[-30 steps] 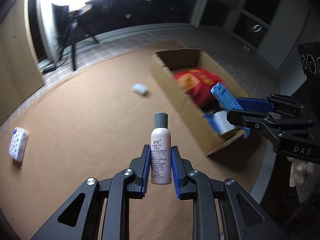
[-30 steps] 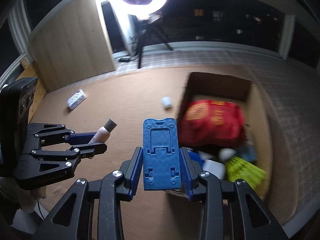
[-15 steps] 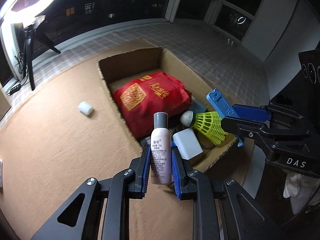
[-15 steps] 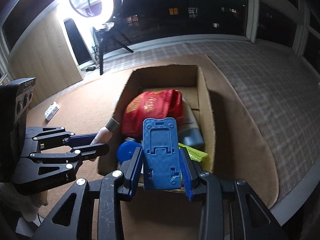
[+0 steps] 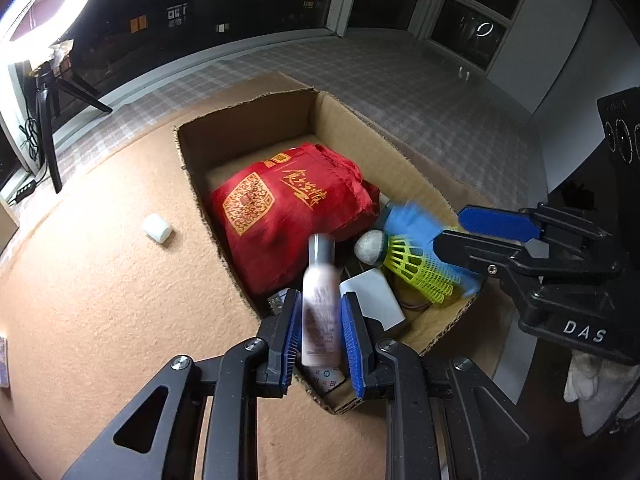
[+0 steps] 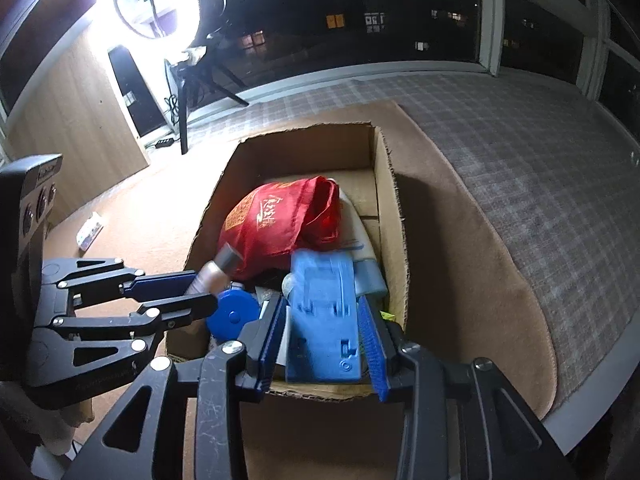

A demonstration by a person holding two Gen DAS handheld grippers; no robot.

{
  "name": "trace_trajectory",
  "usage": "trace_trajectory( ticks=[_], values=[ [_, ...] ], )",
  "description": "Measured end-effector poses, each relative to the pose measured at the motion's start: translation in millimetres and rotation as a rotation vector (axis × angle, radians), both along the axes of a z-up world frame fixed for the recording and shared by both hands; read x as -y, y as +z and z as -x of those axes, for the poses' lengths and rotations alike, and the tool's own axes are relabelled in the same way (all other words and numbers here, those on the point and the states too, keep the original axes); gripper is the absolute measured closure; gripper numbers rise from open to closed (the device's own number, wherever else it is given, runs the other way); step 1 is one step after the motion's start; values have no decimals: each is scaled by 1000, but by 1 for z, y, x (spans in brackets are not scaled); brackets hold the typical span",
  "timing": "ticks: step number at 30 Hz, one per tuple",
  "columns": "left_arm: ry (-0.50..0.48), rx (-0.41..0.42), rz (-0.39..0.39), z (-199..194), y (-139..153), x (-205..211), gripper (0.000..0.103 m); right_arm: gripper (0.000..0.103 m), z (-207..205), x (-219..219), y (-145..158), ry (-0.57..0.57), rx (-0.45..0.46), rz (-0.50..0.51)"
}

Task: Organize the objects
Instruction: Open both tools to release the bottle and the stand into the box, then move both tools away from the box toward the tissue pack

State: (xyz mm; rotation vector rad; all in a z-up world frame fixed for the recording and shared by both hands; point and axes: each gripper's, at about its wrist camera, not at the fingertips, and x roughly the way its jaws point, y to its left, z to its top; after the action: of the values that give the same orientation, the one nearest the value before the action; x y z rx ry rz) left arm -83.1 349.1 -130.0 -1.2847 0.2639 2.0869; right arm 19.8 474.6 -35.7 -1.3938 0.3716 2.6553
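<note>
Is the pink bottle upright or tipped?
Tipped: the pink bottle leans, blurred, over the cardboard box between the opening left gripper.

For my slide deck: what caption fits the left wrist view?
Left gripper jaws opening, dropping a pink bottle into a cardboard box.

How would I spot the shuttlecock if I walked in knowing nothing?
Look inside the open cardboard box on the tan mat. Beside the big red bag, toward the near right corner, lies the shuttlecock. Nothing else there has its rounded white tip and neon yellow-green mesh skirt.
</note>
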Motion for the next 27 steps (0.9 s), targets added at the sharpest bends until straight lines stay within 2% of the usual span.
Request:
trace_trajectory(
  ticks=[9, 15, 21, 27],
  values=[
    [22, -28, -17, -4, 15, 23, 75, 59, -2, 4, 4, -25, -3, 28],
    [73, -41, -23, -4, 26, 59, 75, 55, 7, 24, 10, -1, -9, 32],
    [180, -43, -15, 5, 36, 126, 74, 54, 27, 62, 19, 70, -38, 74],
    [323, -41, 6, 13, 41, 221, 70, 54, 57, 112, 31, 157, -80, 92]
  ],
)
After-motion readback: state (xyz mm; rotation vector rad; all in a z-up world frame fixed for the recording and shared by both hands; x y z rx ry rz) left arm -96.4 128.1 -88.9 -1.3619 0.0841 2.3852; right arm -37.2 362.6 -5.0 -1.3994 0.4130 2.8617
